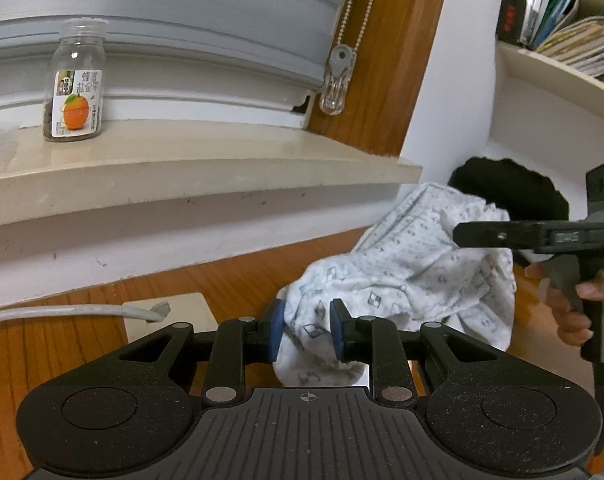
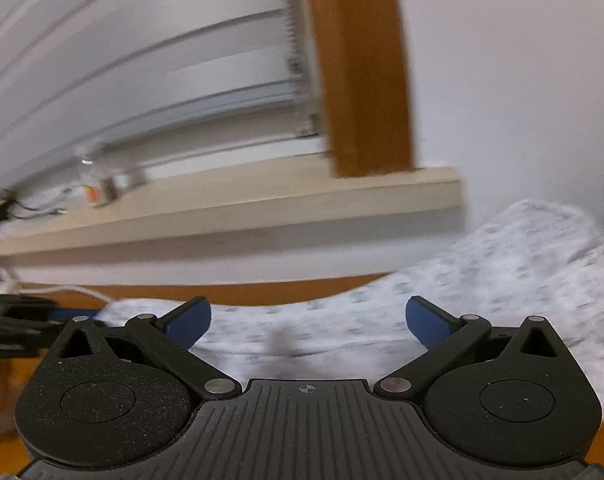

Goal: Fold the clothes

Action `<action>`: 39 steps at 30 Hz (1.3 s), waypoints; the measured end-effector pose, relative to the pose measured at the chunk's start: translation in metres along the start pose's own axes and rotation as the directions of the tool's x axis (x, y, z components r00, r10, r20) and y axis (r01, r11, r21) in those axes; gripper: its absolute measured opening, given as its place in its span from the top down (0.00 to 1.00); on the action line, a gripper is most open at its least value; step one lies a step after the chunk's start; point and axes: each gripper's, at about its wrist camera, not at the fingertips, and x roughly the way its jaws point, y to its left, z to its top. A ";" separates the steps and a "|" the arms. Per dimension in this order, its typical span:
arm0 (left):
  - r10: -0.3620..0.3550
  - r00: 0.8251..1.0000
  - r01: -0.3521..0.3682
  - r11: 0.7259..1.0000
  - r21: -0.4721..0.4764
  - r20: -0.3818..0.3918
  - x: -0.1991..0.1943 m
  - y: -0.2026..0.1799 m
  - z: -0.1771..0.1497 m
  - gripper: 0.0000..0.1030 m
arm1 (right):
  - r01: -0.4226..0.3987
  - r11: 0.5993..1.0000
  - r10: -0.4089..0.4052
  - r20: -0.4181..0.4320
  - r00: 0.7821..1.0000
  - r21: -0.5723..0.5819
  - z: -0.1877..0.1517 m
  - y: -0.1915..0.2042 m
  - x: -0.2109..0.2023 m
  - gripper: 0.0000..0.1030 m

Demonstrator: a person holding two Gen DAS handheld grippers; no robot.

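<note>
Lay bunched on the wooden counter (image 1: 82,344) at two o'clock from the left gripper (image 1: 304,330): patterned white garment (image 1: 406,276), one edge pinched between narrowed fingers, presumably for spreading, with right gripper (image 2: 308,324) splayed wide, holding nothing, above the cloth.

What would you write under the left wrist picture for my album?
Left gripper pinching a white patterned garment on a wooden table, jar on the windowsill.
</note>
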 end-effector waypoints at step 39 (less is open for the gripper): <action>0.093 0.990 -0.087 0.994 0.066 -0.103 0.022 -0.028 -0.010 0.58 | 0.147 0.951 -0.101 0.176 0.979 -0.272 0.076 0.023 -0.063 0.96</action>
